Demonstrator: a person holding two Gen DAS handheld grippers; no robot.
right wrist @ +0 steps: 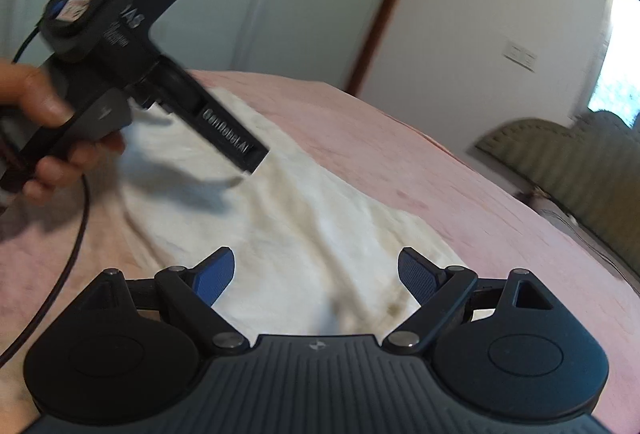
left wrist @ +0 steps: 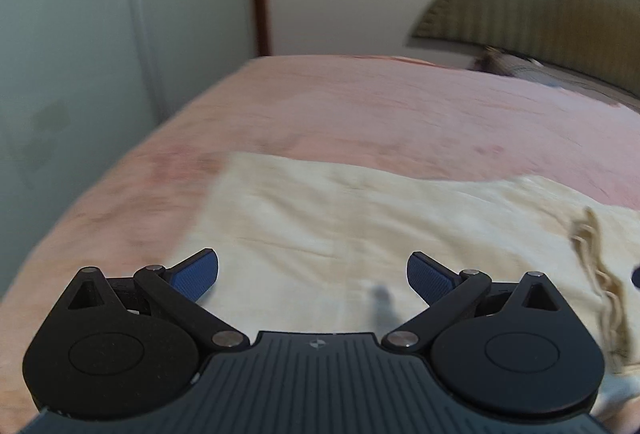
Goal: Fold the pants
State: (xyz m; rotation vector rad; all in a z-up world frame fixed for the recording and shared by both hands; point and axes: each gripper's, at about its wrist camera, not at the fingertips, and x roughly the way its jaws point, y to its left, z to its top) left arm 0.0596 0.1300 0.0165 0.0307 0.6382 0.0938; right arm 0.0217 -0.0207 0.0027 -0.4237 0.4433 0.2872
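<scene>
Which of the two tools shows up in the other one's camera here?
The left tool: the right wrist view shows its whole dark body, held in a hand over the cream pants. The right tool barely appears in the left wrist view.

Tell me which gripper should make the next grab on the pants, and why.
Probably the left gripper: open, empty, it faces the cream pants with their near-left corner just beyond its left finger. The right gripper, also open, faces mid-cloth, no corner between its fingers.
</scene>
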